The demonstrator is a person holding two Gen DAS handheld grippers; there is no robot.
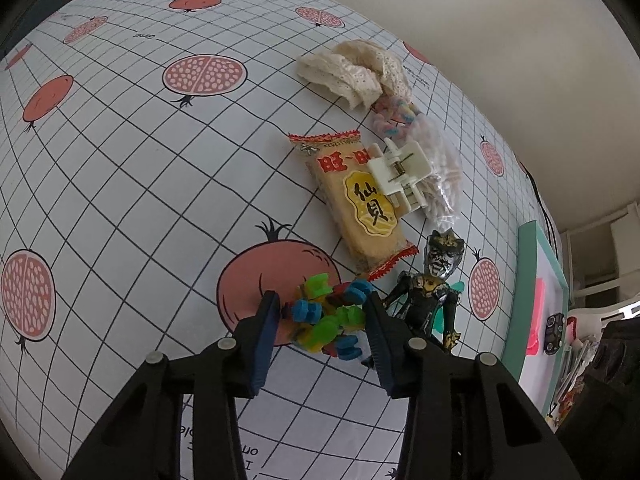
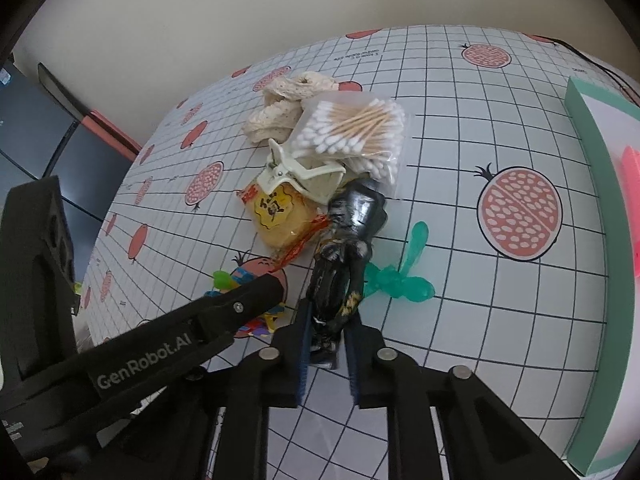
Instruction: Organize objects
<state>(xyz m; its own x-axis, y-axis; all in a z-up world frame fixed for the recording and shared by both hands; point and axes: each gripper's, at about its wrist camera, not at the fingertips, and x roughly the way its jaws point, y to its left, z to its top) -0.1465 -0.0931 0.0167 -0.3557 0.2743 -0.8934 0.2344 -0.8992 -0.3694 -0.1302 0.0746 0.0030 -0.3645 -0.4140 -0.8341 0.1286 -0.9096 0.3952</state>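
The tabletop (image 1: pixel 132 168) wears a pale blue-grey cloth ruled in a black grid and printed with red pomegranates, whole and halved. At its right edge lies a flat white board with a green rim (image 2: pixel 592 128), bright pink sheets (image 2: pixel 632 208) resting on it. Behind runs a plain cream wall (image 2: pixel 200 12). On the far left stands a dark screen (image 2: pixel 36 128).
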